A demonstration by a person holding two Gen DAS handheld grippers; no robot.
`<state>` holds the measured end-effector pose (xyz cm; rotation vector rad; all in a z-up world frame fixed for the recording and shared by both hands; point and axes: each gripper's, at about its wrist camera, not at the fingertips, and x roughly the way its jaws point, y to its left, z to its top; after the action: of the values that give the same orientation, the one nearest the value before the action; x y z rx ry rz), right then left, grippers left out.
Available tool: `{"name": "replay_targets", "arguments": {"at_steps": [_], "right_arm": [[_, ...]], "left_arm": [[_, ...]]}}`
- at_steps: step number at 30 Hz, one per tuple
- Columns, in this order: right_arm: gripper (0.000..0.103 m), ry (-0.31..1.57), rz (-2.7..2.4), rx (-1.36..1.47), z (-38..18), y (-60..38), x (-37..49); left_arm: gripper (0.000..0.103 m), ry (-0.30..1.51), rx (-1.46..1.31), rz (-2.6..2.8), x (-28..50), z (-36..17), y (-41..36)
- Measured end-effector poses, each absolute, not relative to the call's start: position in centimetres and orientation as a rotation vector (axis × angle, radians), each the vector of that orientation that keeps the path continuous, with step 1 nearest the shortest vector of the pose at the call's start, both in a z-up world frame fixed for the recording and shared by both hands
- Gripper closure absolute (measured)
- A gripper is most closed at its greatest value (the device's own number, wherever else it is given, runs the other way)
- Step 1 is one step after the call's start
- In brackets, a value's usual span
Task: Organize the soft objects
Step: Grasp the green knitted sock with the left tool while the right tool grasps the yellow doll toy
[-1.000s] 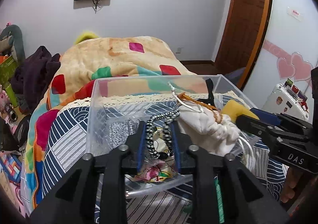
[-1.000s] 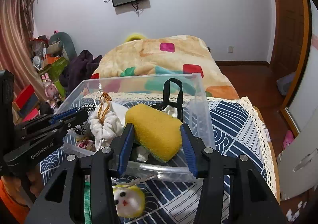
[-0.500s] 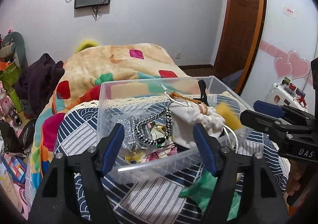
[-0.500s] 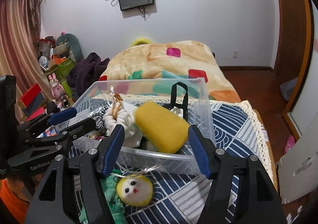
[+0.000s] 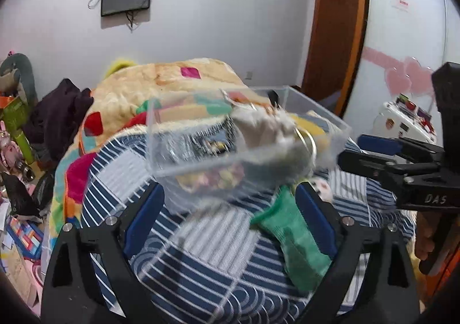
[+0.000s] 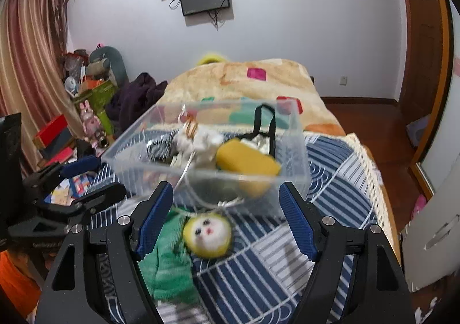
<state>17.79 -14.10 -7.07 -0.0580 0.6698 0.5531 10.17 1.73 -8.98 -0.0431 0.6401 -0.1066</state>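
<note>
A clear plastic bin [image 6: 290, 160] stands on the blue patterned cloth and holds a yellow sponge [image 6: 247, 161], a white drawstring pouch [image 6: 201, 142], a black-and-white braided band [image 6: 159, 145] and a black strap [image 6: 264, 122]. The bin also shows in the left wrist view [image 5: 161, 134], blurred. A green cloth [image 6: 166, 260] and a yellow-and-white plush face [image 6: 207, 234] lie in front of the bin. My right gripper [image 6: 225, 220] is open and empty above the plush. My left gripper [image 5: 230, 217] is open and empty, near the green cloth [image 5: 296, 243].
The bed beyond carries an orange patchwork blanket [image 6: 258, 79]. Dark clothes [image 6: 135, 99] and toys pile up at the left. A wooden door [image 5: 336, 22] and a white cabinet [image 6: 431, 232] stand at the right. The cloth's lace edge [image 6: 371, 168] runs along the right.
Both grippers opened and let go: the sponge and the braided band now lie in the bin. Both grippers have pulled back and up from the bin.
</note>
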Motion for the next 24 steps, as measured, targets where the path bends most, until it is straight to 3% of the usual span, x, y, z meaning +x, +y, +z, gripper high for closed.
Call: {"name": "replay_targets", "arguments": {"at_steps": [11, 16, 19, 21, 24], "right_arm": [[0.030, 0.796, 0.564, -0.095, -11.0, -13.0, 17.9], [0.037, 0.825, 0.574, -0.101, -11.8, -12.7, 18.0], [0.047, 0.851, 0.591, -0.099, -12.3, -12.4, 18.1], [0.054, 0.848, 0.600, -0.094, -12.3, -12.6, 17.9], [0.065, 0.842, 0.618, -0.089, -12.1, -12.6, 17.6]], "left_arm": [[0.012, 0.793, -0.146, -0.193, 10.3, -13.6, 0.4], [0.036, 0.802, -0.129, -0.219, 10.7, -14.2, -0.9], [0.056, 0.799, -0.134, -0.247, 10.7, -14.2, -1.4], [0.077, 0.805, -0.155, -0.273, 10.9, -14.3, -1.6], [0.088, 0.812, -0.167, -0.288, 10.7, -14.5, -1.7]]}}
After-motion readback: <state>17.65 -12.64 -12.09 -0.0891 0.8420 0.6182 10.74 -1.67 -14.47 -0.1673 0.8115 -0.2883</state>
